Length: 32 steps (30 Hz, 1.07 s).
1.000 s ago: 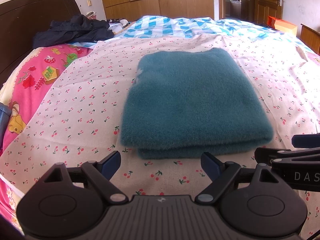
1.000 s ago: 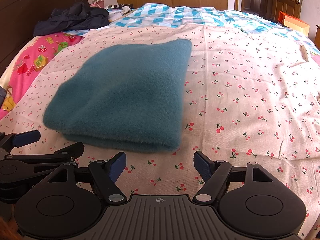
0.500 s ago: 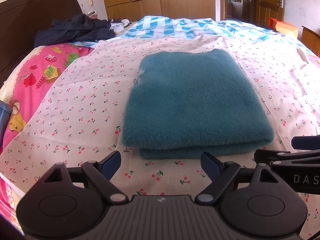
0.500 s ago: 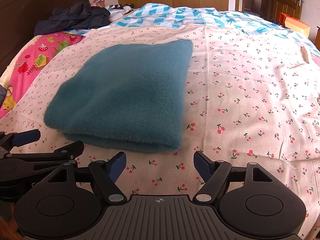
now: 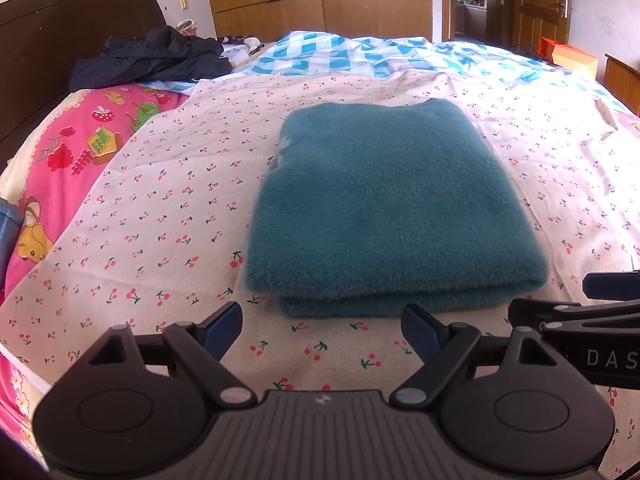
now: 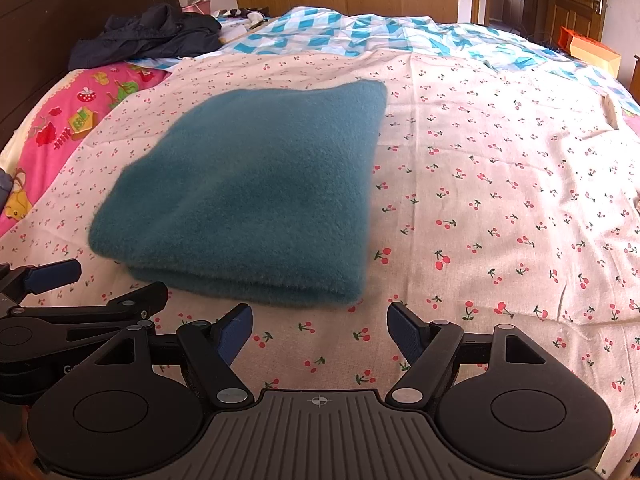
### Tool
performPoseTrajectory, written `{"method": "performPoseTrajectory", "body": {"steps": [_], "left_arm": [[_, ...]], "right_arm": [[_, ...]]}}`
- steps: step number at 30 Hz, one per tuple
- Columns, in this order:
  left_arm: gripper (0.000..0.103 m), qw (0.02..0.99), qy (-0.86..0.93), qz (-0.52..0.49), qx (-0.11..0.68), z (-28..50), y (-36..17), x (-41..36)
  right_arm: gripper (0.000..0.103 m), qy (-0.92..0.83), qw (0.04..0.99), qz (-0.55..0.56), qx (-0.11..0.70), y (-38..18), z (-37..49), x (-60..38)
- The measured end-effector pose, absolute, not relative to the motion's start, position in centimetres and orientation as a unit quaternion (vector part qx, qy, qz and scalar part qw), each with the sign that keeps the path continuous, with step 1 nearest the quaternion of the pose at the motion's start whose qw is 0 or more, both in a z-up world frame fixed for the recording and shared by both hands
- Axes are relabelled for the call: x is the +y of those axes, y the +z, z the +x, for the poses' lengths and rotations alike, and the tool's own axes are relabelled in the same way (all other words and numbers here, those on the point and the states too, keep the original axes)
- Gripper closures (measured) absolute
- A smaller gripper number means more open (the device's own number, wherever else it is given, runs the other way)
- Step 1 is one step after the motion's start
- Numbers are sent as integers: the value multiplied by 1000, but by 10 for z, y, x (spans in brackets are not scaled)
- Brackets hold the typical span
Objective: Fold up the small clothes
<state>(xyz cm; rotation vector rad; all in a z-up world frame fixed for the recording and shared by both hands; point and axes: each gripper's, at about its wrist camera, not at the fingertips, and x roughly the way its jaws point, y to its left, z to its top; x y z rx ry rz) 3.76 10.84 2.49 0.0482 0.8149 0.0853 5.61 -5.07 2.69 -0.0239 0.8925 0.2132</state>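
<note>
A teal fleece garment (image 5: pixel 384 208) lies folded in a neat rectangle on the cherry-print sheet (image 5: pixel 168 216); it also shows in the right wrist view (image 6: pixel 256 196), left of centre. My left gripper (image 5: pixel 322 326) is open and empty, just short of the garment's near folded edge. My right gripper (image 6: pixel 320 330) is open and empty, near the garment's near right corner. Each gripper shows at the edge of the other's view: the right one (image 5: pixel 592 304) and the left one (image 6: pixel 52 280).
A dark jacket (image 5: pixel 148 60) is heaped at the far left by the dark headboard (image 5: pixel 60 40). A pink cartoon blanket (image 5: pixel 68 160) lies at the left, a blue checked quilt (image 5: pixel 360 56) at the back. An orange box (image 5: pixel 568 56) stands at far right.
Both views have drawn back very slightly from the garment. The garment has not moved and both grippers stay open.
</note>
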Motion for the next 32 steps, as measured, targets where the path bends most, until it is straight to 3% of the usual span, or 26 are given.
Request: {"method": "performPoseTrajectory", "body": {"steps": [32], "left_arm": [[14, 918, 48, 19, 394, 36, 25, 108]], "right_arm": [[27, 103, 897, -12, 430, 27, 57, -49]]}}
